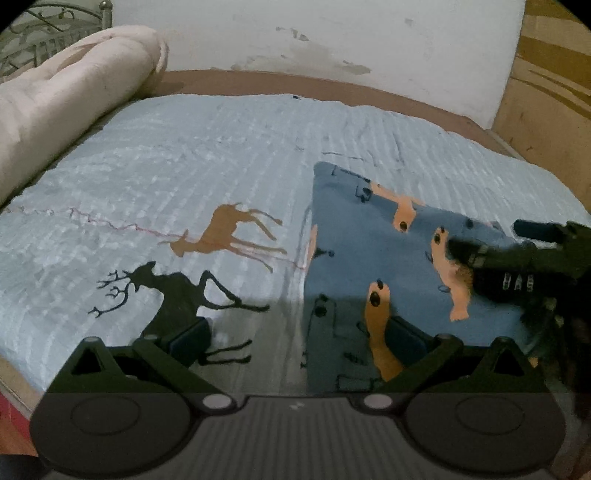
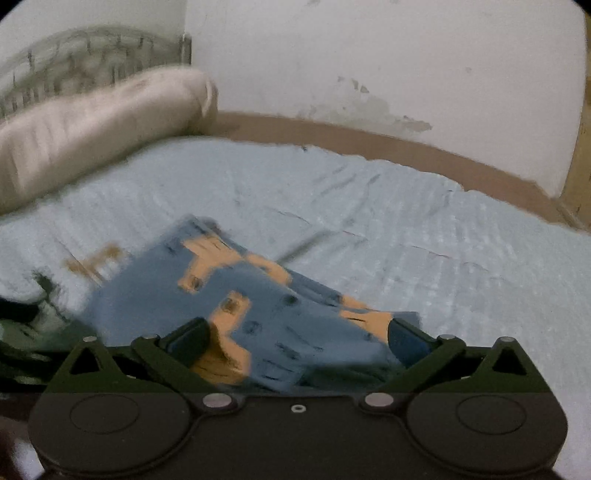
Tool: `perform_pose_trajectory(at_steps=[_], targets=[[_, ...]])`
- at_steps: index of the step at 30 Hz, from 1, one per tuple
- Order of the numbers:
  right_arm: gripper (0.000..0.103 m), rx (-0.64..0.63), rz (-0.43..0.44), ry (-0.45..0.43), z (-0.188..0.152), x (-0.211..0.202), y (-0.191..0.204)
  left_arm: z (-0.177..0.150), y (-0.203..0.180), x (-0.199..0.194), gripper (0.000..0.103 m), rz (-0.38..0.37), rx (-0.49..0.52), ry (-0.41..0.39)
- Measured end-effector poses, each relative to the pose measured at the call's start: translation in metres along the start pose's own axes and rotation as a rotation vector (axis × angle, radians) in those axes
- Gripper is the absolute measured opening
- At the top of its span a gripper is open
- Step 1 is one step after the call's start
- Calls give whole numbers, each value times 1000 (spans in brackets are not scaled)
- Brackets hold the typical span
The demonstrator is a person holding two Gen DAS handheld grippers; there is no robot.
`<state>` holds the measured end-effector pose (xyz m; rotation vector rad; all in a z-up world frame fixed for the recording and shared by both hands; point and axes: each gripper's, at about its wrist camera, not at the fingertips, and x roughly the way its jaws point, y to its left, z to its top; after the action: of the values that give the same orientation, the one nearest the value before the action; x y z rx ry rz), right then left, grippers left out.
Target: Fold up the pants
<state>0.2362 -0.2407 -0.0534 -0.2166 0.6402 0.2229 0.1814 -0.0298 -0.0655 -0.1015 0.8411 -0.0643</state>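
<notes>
1. Lying folded on the pale blue bedspread (image 1: 207,155), the blue pants (image 1: 362,251) with orange animal print form a compact block; in the left wrist view they sit to the right of the brown deer motif (image 1: 229,232) printed on the spread.
2. Left gripper (image 1: 295,343): jaws spread wide, nothing between the pads. One pad hangs over the black stag motif (image 1: 166,295), the other over the near edge of the pants; whether it touches the cloth I cannot tell.
3. Right gripper (image 2: 295,339): jaws spread wide, pads not pressing on anything. The pants (image 2: 258,306) lie below and ahead of it, their near part spanning the gap between the two fingers; the right wrist view is motion-blurred.
4. In the left wrist view the right gripper's dark body (image 1: 524,258) shows over the far right side of the pants, blurred.
5. A rolled beige quilt (image 1: 66,99) lies well apart from the pants, along the far left side of the bed, under a metal headboard (image 2: 88,55).
6. Beyond the pants a brown bed edge (image 1: 258,81) meets a white wall (image 1: 332,29) with flaked patches.
</notes>
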Motion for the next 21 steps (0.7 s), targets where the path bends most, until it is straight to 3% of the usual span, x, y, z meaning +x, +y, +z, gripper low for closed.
perform_pose_trajectory(at_steps=[6, 10, 14, 19, 21], targets=[[102, 132, -172, -2, -6, 12, -54, -5, 1, -3, 102, -8, -8, -11], [96, 171, -185, -72, -9, -15, -62, -4, 3, -9, 102, -17, -44, -16], [102, 158, -91, -142, -18, -49, -41, -6, -1, -13, 102, -17, -26, -16], [102, 95, -104, -55, -50, -56, -15, -14, 1, -16, 102, -33, -5, -16], [102, 133, -90, -68, -67, -61, -18, -16, 2, -18, 102, -38, 4, -18]])
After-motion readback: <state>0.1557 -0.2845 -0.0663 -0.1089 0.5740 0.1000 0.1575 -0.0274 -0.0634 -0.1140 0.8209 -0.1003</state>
